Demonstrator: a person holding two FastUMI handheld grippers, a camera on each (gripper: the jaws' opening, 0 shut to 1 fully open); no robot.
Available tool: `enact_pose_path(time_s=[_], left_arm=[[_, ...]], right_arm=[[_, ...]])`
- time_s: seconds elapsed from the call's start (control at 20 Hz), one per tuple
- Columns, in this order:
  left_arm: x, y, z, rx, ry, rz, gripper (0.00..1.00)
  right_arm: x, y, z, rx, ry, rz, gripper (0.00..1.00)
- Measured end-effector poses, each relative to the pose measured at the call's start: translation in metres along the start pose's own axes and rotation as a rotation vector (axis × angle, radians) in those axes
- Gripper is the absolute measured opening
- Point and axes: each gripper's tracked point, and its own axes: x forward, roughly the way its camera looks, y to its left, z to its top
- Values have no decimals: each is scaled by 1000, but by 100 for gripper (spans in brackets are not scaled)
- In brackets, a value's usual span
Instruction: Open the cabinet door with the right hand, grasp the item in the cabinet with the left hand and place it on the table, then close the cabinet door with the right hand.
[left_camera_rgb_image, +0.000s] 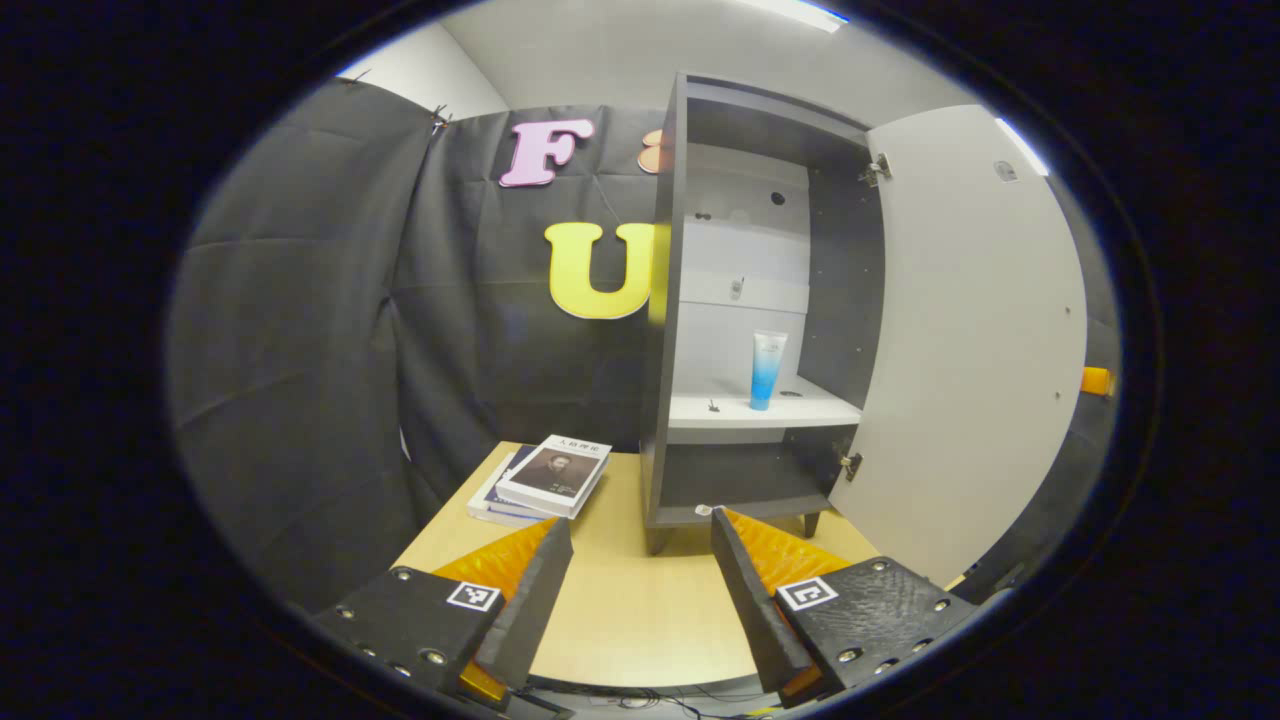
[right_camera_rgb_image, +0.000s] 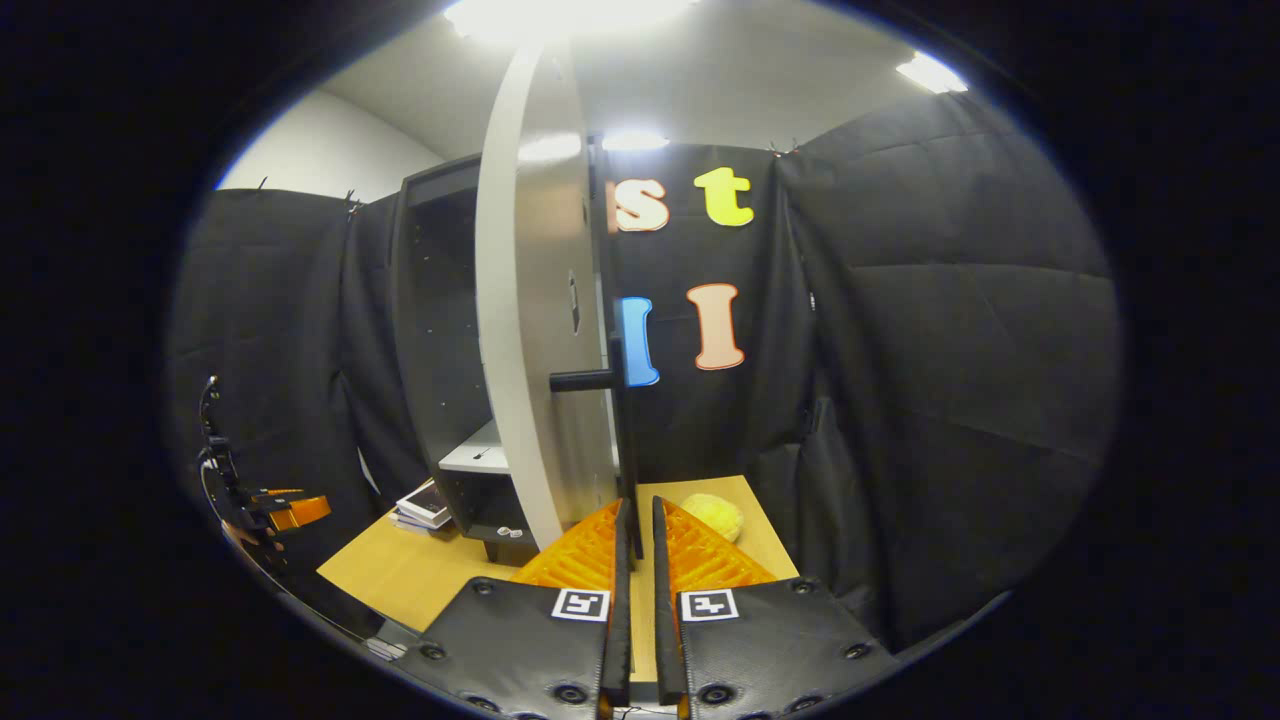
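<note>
The dark cabinet (left_camera_rgb_image: 662, 330) stands on the table with its white door (left_camera_rgb_image: 975, 340) swung wide open to the right. A blue and white tube (left_camera_rgb_image: 767, 370) stands upright on the white shelf (left_camera_rgb_image: 720, 412) inside. My left gripper (left_camera_rgb_image: 640, 535) is open and hovers over the table in front of the cabinet, well short of the tube. In the right gripper view I see the door (right_camera_rgb_image: 530, 330) edge-on, and my right gripper (right_camera_rgb_image: 639, 508) is shut on the lower end of its black bar handle (right_camera_rgb_image: 622, 420). The left gripper (right_camera_rgb_image: 275, 510) appears far off at the left.
Two stacked books (left_camera_rgb_image: 545, 478) lie on the wooden table (left_camera_rgb_image: 630, 610) left of the cabinet. A yellow soft object (right_camera_rgb_image: 712, 515) rests on the table (right_camera_rgb_image: 400, 575) behind the door. Black cloth walls close in the booth.
</note>
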Motion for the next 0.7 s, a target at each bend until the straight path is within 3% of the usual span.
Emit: enact_pose_path(time_s=[0.1, 0.15, 0.3, 0.35, 0.4, 0.45, 0.5, 0.55, 0.6, 0.65, 0.7], left_arm=[[19, 2, 2, 6, 3, -32, 85], [29, -2, 6, 6, -1, -52, 85], [52, -20, 28, 25, -33, -118, 85], [61, -28, 37, 35, -49, -137, 85], [70, -38, 46, 43, -63, -156, 84], [78, -47, 53, 47, -75, -174, 84], [88, -57, 61, 46, -85, -193, 84], [99, -67, 67, 43, -92, -209, 84], [108, -77, 75, 38, -100, -222, 84], [120, -85, 79, 34, -99, -233, 84], [131, -94, 82, 34, -98, -240, 85]], right_arm=[[-11, -9, 5, 35, -28, -70, 9], [-15, -16, 8, 37, -41, -108, 0], [-17, -37, 15, 40, -63, -199, 0], [-13, -45, 16, 37, -70, -226, 7], [-9, -51, 18, 32, -73, -247, 7], [-4, -54, 18, 27, -74, -251, 0], [2, -60, 19, 23, -71, -258, 6], [9, -66, 19, 17, -65, -272, 22], [17, -77, 22, 12, -71, -296, 23], [30, -84, 25, 18, -87, -300, 38], [42, -90, 28, 40, -104, -294, 41]])
